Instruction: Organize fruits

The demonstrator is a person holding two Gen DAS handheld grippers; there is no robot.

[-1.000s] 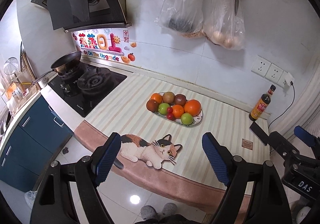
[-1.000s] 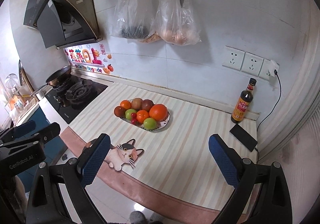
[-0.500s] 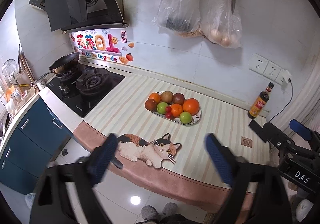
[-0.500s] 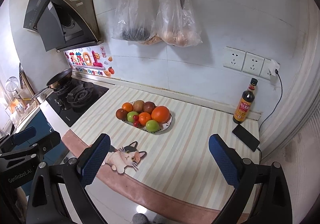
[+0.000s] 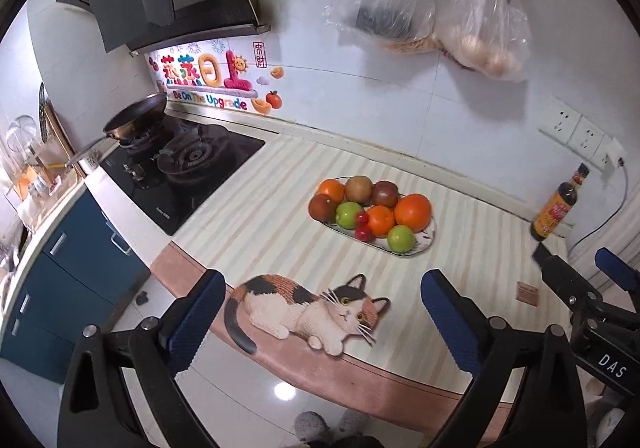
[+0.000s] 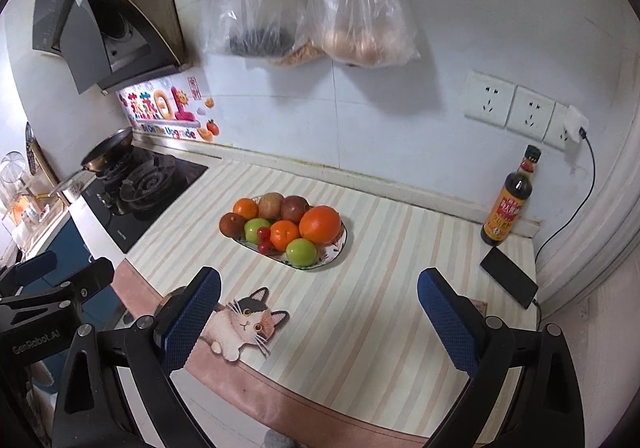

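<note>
Both grippers hang apart and empty over the near edge of the worktop; the fruits sit piled on the plate mid-worktop.

Left gripper (image 5: 320, 312) and right gripper (image 6: 318, 308) each have jaws spread wide with nothing between them, held short of the cat mat (image 5: 304, 308). Beyond it, on the striped worktop (image 6: 380, 308), the plate (image 6: 338, 248) carries all the fruits (image 6: 280, 226), touching one another: oranges, green and brown ones, small red ones. That heap fits either a sorted end or a pile awaiting sorting. Any grasp here is best made from above on an outer fruit, since round pieces packed together may roll. Farther back stand a bottle (image 6: 508, 204), a phone (image 6: 508, 278) and the hob (image 5: 180, 168).
</note>
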